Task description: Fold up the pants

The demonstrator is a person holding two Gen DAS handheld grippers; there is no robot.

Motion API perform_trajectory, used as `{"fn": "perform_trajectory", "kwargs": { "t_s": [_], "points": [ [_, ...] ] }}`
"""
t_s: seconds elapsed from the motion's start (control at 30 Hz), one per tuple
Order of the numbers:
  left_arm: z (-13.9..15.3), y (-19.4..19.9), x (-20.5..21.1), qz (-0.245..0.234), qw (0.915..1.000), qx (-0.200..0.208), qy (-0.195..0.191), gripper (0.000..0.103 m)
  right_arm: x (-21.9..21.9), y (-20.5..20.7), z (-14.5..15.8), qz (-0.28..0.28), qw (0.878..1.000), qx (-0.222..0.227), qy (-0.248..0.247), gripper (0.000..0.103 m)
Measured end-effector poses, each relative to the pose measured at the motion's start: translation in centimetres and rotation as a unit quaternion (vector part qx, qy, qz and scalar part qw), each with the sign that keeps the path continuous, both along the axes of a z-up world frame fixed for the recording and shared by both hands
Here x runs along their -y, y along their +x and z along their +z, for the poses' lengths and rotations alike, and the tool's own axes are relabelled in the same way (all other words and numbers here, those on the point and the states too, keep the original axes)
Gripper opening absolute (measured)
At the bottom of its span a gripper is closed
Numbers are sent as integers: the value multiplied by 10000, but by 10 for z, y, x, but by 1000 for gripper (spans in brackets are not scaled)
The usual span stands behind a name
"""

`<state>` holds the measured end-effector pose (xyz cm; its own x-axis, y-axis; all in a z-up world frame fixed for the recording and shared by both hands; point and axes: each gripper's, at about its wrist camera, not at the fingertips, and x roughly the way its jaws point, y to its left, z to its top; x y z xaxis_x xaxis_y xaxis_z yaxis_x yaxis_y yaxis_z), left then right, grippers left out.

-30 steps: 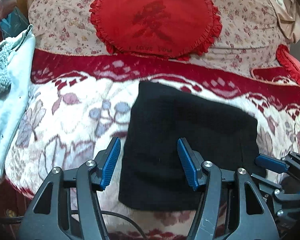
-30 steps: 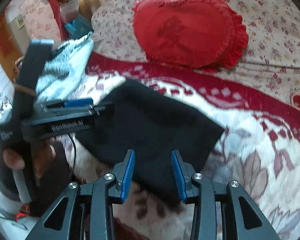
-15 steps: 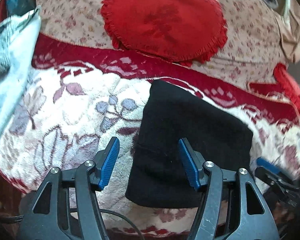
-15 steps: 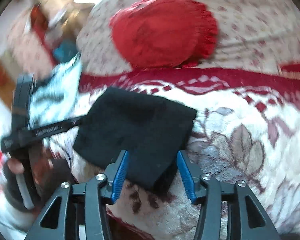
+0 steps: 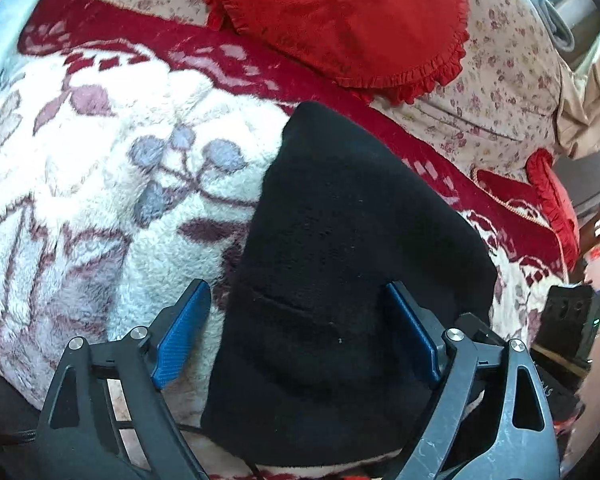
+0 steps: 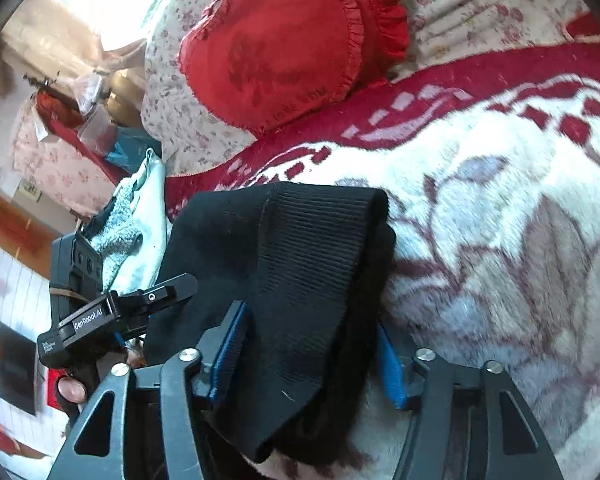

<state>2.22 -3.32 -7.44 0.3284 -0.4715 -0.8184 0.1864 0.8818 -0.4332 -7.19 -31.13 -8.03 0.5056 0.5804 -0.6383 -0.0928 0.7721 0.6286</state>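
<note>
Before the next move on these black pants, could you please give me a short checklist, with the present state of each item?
1. Left gripper open around the near edge of the black pants: ok, the jaws stand wide with cloth between them.
2. Right gripper open over the ribbed waistband: ok.
3. Pants folded into a compact stack on the blanket: ok, the layers lie together.
4. Edges of the layers aligned: cannot tell, the underside is hidden.
5. Red heart pillow apart from the pants: ok.
6. Light blue cloth apart from the pants: cannot tell, it lies close behind them.
</note>
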Motion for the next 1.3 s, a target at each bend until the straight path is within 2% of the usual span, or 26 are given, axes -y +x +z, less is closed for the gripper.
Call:
{"fn": "perform_trajectory", "kwargs": {
  "t_s": [0.03, 0.17, 0.3, 0.4, 0.5, 0.53, 0.57, 0.6, 0.77, 0.87, 0.97, 1.07, 1.2, 1.3],
  "points": [
    [3, -1, 3, -94, 9999, 39, -26, 67, 0, -1, 2, 13, 10000, 36, -49, 46],
    [29, -4, 20, -376, 9984, 373, 189, 44, -3, 0, 26, 105, 9990, 359, -250, 35],
    [53, 8, 36, -463, 9951, 822, 293, 44, 1, 13, 55, 59, 9962, 756, -438, 35],
    [56, 25, 45, -427, 9945, 903, 327, 44, 10, 31, 64, -21, 9951, 874, -463, 35],
    [34, 44, 53, -359, 9964, 602, 487, 44, 16, 52, 52, -140, 9941, 817, -704, 40],
    [26, 47, 57, -343, 9963, 512, 597, 46, 17, 60, 44, -134, 9935, 674, -906, 45],
    [21, 48, 57, -301, 9961, 515, 646, 53, 16, 68, 33, -187, 9899, 476, -1321, 45],
    [20, 46, 57, -236, 9957, 610, 655, 55, 17, 71, 30, -235, 9864, 406, -1574, 46],
    [23, 45, 55, -199, 9947, 664, 761, 60, 37, 53, 53, -564, 9806, 651, -1759, 48],
    [24, 43, 58, -177, 9938, 704, 843, 60, 31, 40, 75, -444, 9813, 928, -1624, 48],
    [23, 41, 58, -152, 9931, 741, 899, 61, 15, 36, 86, -215, 9793, 1072, -1703, 48],
    [23, 41, 59, -139, 9929, 745, 919, 61, -8, 39, 79, 90, 9800, 1008, -1715, 48],
    [24, 41, 61, -161, 9924, 760, 958, 61, -28, 45, 43, 339, 9736, 608, -2173, 48],
    [28, 37, 62, -140, 9911, 807, 1050, 61, -29, 42, 41, 303, 9709, 686, -2276, 48]
  ]
}}
